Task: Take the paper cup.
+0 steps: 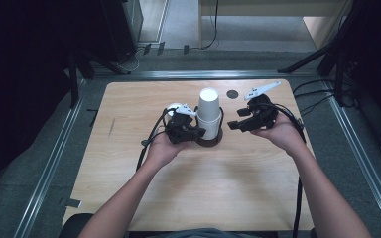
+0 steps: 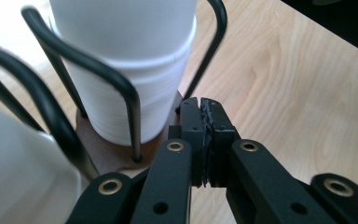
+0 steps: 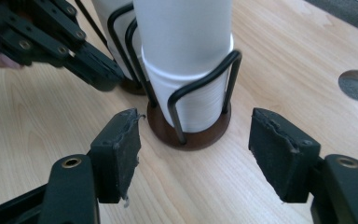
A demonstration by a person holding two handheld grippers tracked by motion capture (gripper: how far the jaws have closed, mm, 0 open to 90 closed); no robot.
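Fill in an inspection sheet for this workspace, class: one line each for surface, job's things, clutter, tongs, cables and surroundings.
Surface: light wooden table, with a round dark grommet near the far edge.
Job's things: stack of white paper cups upright in a black wire holder on a round brown base; a second holder stands close behind.
Clutter: nothing seen.
Tongs: left tongs shut on nothing, beside the holder's base; right tongs open, facing the cups, apart from them.
Cables: black cable trails from the left tongs; another runs along the right forearm.
Surroundings: grey floor, metal rails, dark stands.
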